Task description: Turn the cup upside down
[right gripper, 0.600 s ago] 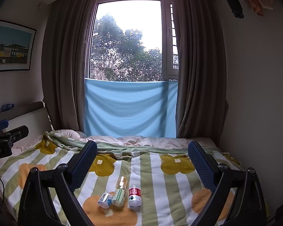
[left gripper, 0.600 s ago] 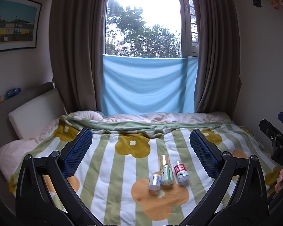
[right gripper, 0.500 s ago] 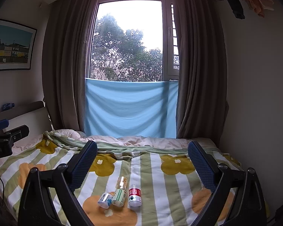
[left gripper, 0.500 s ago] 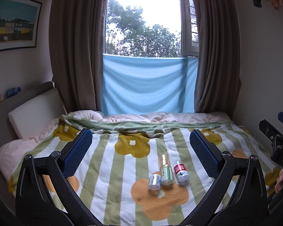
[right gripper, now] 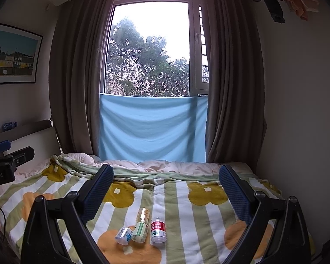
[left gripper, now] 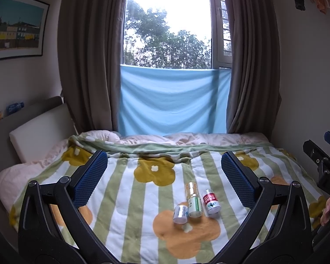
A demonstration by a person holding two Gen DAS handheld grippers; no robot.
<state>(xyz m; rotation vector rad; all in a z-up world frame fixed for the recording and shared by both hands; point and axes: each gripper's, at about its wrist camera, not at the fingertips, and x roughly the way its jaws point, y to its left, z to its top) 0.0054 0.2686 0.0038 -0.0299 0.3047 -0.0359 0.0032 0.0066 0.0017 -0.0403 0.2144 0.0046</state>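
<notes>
Three small bottles lie side by side on the flowered striped blanket (left gripper: 129, 193): a white one with a blue label (left gripper: 180, 213), a green one with a gold cap (left gripper: 193, 200) and a red one (left gripper: 210, 201). They also show in the right wrist view: the white one (right gripper: 123, 235), the green one (right gripper: 141, 225) and the red one (right gripper: 158, 231). No cup is visible in either view. My left gripper (left gripper: 164, 173) is open and empty, held above the bed short of the bottles. My right gripper (right gripper: 166, 187) is open and empty too.
The bed fills the floor between the walls. A headboard (left gripper: 37, 127) and pillow stand at the left. Brown curtains (left gripper: 88, 66) and a blue cloth (left gripper: 171, 101) hang at the window behind. The other gripper shows at each view's edge, the right one (left gripper: 325, 171) and the left one (right gripper: 6, 165).
The right gripper has tilted slightly down, so the scene sits a touch higher in its view. The left gripper and the bottles have not moved.
</notes>
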